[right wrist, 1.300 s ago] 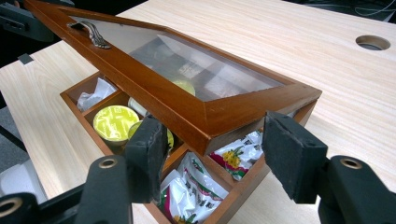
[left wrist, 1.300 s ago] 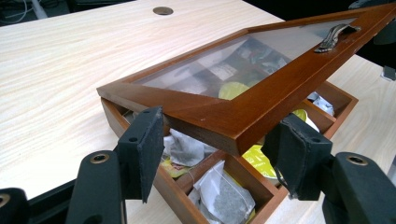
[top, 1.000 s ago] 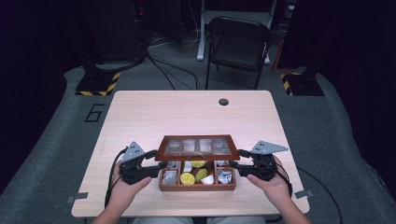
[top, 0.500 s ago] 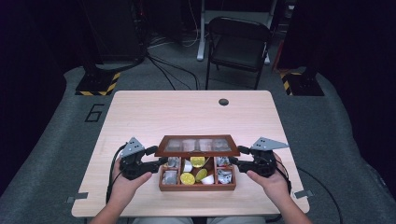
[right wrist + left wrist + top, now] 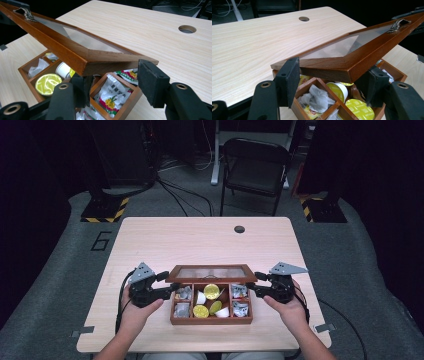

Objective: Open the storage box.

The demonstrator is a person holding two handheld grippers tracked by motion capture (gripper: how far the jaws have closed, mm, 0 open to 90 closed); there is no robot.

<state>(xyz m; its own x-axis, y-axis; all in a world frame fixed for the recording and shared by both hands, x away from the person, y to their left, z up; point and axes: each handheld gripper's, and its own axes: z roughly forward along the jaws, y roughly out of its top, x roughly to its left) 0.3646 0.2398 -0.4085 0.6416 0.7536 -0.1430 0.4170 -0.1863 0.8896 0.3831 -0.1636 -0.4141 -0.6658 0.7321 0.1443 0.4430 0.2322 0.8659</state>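
- Hovering half-raised over the wooden box [image 5: 211,319] near the table's [image 5: 200,240] front edge, the glass lid [image 5: 210,272] sits between both grippers in the high view; opening looks partly done.
- Left gripper view: the left gripper [image 5: 329,82] straddles the lid's corner, pads beside the frame, not clearly pressing.
- Right gripper view: the right gripper [image 5: 117,80], jaws just closing, brackets the other corner above tea packets [image 5: 113,96]; lid not yet laid back.
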